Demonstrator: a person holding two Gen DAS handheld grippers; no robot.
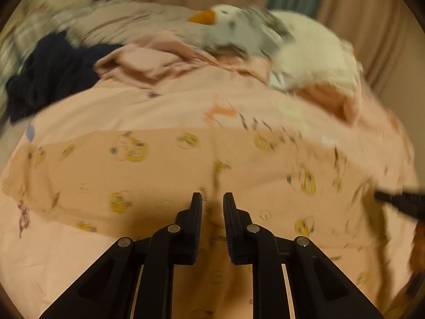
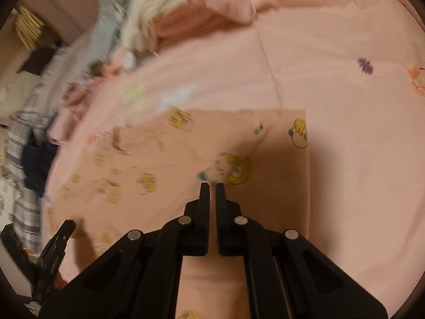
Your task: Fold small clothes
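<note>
Right now the peach cartoon-print garment (image 1: 164, 175) lies flat on the pink bedsheet (image 2: 345, 79). Left gripper (image 1: 212, 199) hangs over it, jaws a narrow gap apart, nothing visibly pinched. Right gripper (image 2: 212, 187) sits w/ jaws nearly together above the cloth's print, apparently empty. Plush goose (image 1: 239, 32) & dark clothing (image 1: 47, 74) lie farther back.

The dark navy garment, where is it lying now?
In the left wrist view the dark navy garment lies at the far left, beside the crumpled pink cloth and beyond the cartoon-print cloth.
</note>
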